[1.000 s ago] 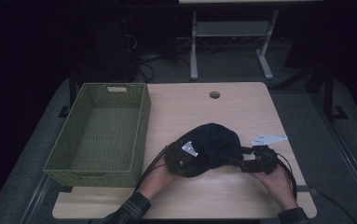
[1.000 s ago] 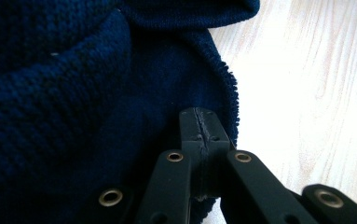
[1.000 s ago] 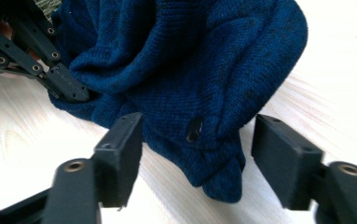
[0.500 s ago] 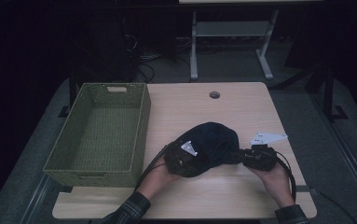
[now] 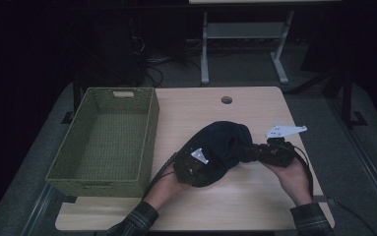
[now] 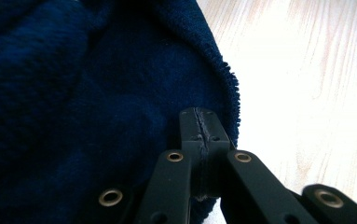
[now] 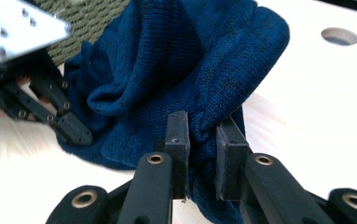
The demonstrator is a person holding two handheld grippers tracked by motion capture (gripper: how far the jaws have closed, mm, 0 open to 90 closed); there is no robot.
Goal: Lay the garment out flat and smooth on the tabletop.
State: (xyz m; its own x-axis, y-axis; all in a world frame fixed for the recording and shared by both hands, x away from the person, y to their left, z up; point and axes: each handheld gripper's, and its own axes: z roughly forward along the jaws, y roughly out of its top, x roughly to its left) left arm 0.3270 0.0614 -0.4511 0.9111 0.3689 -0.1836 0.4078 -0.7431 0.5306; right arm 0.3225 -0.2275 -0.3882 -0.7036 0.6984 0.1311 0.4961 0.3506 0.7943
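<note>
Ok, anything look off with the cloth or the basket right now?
Nothing damaged or spilled. The dark blue cloth is bunched in a heap on the table, pinched at opposite edges by the left gripper and right gripper, whose jaws have just been closing on a fold. The green basket sits squarely, nothing in it.

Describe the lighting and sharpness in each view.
High view: dim, the room near black beyond the table, the cloth a dark mass with little detail. Left gripper view: the tabletop glares to white, cloth close and soft. Right gripper view: bright tabletop washed out, knit sharp, basket blurred.
</note>
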